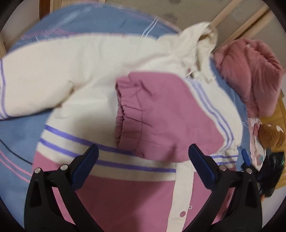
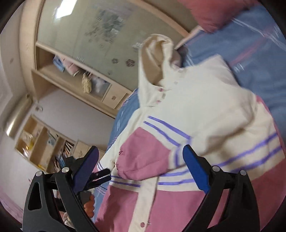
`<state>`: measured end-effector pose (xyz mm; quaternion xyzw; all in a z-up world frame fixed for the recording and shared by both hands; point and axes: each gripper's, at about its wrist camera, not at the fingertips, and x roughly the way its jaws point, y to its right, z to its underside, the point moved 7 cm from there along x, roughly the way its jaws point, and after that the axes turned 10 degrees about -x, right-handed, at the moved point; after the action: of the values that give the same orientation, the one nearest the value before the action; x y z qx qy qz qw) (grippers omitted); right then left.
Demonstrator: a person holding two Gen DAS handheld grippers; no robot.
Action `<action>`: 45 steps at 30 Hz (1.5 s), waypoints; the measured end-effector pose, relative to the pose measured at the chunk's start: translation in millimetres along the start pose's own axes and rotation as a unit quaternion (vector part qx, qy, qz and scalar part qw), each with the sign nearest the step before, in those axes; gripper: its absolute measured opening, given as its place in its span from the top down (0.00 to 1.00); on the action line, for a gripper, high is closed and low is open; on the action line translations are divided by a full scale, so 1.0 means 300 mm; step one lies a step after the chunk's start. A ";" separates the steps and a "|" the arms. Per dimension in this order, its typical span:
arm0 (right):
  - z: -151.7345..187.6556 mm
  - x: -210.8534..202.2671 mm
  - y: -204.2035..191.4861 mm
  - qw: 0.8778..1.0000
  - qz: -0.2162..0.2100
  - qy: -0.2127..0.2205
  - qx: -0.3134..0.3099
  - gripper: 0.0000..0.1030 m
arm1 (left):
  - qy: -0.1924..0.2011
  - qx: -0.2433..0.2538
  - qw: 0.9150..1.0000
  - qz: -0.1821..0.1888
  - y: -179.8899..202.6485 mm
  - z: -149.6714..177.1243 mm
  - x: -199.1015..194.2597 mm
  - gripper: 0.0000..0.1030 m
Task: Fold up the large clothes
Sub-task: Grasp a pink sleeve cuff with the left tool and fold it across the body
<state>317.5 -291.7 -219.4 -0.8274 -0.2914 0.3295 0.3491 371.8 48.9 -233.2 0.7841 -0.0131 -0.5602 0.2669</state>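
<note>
A cream and pink hooded jacket (image 1: 125, 75) with purple stripes lies front up on a blue bedsheet (image 1: 16, 135). One sleeve with a pink cuff (image 1: 128, 114) is folded across its chest; the other cream sleeve (image 1: 30, 78) stretches out to the left. My left gripper (image 1: 143, 158) is open and empty, just above the jacket's lower front. In the right wrist view the jacket (image 2: 205, 110) fills the middle, hood (image 2: 157, 58) at the top. My right gripper (image 2: 141, 157) is open and empty over the pink sleeve (image 2: 143, 151). The left gripper's tips (image 2: 100, 175) show at the jacket's left edge.
A pink padded garment (image 1: 250, 71) is heaped at the right of the bed, with a brown plush toy (image 1: 271, 135) below it. Wooden shelves and cabinets (image 2: 71, 83) line the wall beyond the bed's left edge. A pink pillow (image 2: 214, 12) lies at the bed's head.
</note>
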 end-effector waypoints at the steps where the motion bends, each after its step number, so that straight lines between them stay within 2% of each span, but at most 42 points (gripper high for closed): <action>1: 0.002 0.003 0.019 1.000 0.001 -0.002 0.005 0.08 | -0.018 -0.005 1.000 0.005 0.006 0.002 0.039 0.02; 2: 0.002 0.004 0.031 1.000 0.005 -0.001 0.005 0.08 | -0.030 -0.008 0.999 0.012 0.014 0.006 0.073 0.04; 3: 0.000 0.001 0.033 1.000 0.009 0.000 0.004 0.08 | -0.037 -0.011 0.999 0.014 0.017 0.014 0.098 0.10; 4: -0.001 -0.004 0.038 1.000 0.013 0.003 0.002 0.08 | -0.042 -0.012 0.999 0.012 0.017 0.025 0.115 0.34; 5: -0.002 -0.006 0.038 1.000 0.017 0.004 0.000 0.08 | -0.049 -0.012 0.999 0.010 0.020 0.038 0.129 0.51; 6: -0.004 -0.009 0.032 1.000 0.018 0.006 -0.003 0.08 | -0.051 -0.013 0.999 0.015 0.024 0.045 0.130 0.59; 7: -0.002 -0.013 0.027 1.000 0.020 0.008 -0.008 0.08 | -0.052 -0.011 0.998 0.032 0.038 0.053 0.124 0.75; 8: 0.002 -0.015 0.021 1.000 0.023 0.008 -0.015 0.08 | -0.058 -0.001 0.997 0.048 0.061 0.060 0.116 0.81; 10: 0.013 -0.021 0.013 0.999 0.031 0.008 -0.026 0.08 | -0.059 0.009 0.997 0.045 0.078 0.054 0.104 0.84; 14: 0.015 -0.042 -0.016 0.998 0.055 0.007 -0.041 0.08 | -0.038 0.000 0.998 0.045 0.085 -0.037 0.058 0.87; 16: 0.005 -0.063 -0.038 0.997 0.062 0.011 -0.052 0.08 | 0.005 0.006 0.998 0.056 0.092 -0.113 -0.002 0.88; 17: -0.005 -0.074 -0.056 0.996 0.069 0.012 -0.064 0.08 | 0.027 0.028 0.998 0.052 0.103 -0.142 -0.028 0.87; 19: -0.029 -0.086 -0.081 0.992 0.091 0.015 -0.086 0.08 | 0.043 0.048 0.997 0.044 0.102 -0.158 -0.032 0.84; 23: -0.067 -0.044 -0.089 0.991 0.103 -0.004 -0.086 0.08 | -0.028 0.018 0.999 0.034 0.038 -0.110 0.100 0.82; 25: -0.070 0.036 -0.074 0.990 0.105 -0.038 -0.088 0.08 | -0.034 0.007 0.999 0.039 0.011 -0.115 0.152 0.80; 27: -0.055 0.130 -0.031 0.985 0.124 -0.082 -0.089 0.08 | -0.032 -0.003 0.998 0.057 -0.015 -0.130 0.164 0.77; 29: -0.047 0.212 0.047 0.979 0.155 -0.100 -0.084 0.08 | -0.034 -0.010 0.997 0.068 -0.036 -0.131 0.159 0.70; 30: -0.055 0.230 0.096 0.973 0.189 -0.095 -0.089 0.09 | -0.032 -0.013 0.997 0.075 -0.046 -0.135 0.148 0.67; 32: -0.082 0.229 0.166 0.965 0.234 -0.075 -0.095 0.18 | -0.019 -0.014 0.996 0.082 -0.068 -0.141 0.116 0.50; 33: -0.096 0.223 0.204 0.962 0.248 -0.065 -0.092 0.20 | -0.008 -0.008 0.996 0.084 -0.082 -0.141 0.091 0.47; 35: -0.106 0.210 0.276 0.961 0.263 -0.052 -0.069 0.24 | 0.006 0.002 0.997 0.083 -0.096 -0.141 0.061 0.46; 36: -0.108 0.205 0.299 0.956 0.279 -0.049 -0.069 0.25 | 0.023 0.007 0.997 0.068 -0.120 -0.146 0.037 0.48; 38: -0.110 0.202 0.317 0.946 0.309 -0.047 -0.090 0.25 | 0.037 0.010 0.997 0.064 -0.163 -0.155 0.002 0.48; 41: -0.094 0.199 0.274 0.939 0.320 -0.055 -0.114 0.23 | 0.057 -0.017 0.995 0.081 -0.275 -0.163 -0.079 0.47; 42: -0.088 0.192 0.253 0.940 0.316 -0.054 -0.120 0.21 | 0.065 -0.033 0.995 0.073 -0.329 -0.166 -0.105 0.43; 44: -0.070 0.159 0.197 0.948 0.288 -0.044 -0.125 0.15 | 0.087 -0.067 0.993 0.043 -0.446 -0.163 -0.156 0.23; 45: -0.055 0.143 0.162 0.954 0.268 -0.040 -0.130 0.13 | 0.098 -0.095 0.990 0.032 -0.520 -0.163 -0.190 0.20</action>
<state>368.5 -295.9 -262.6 -0.8993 -0.1130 0.4033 0.1256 350.5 220.5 -239.9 0.8056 0.0410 -0.4704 0.3577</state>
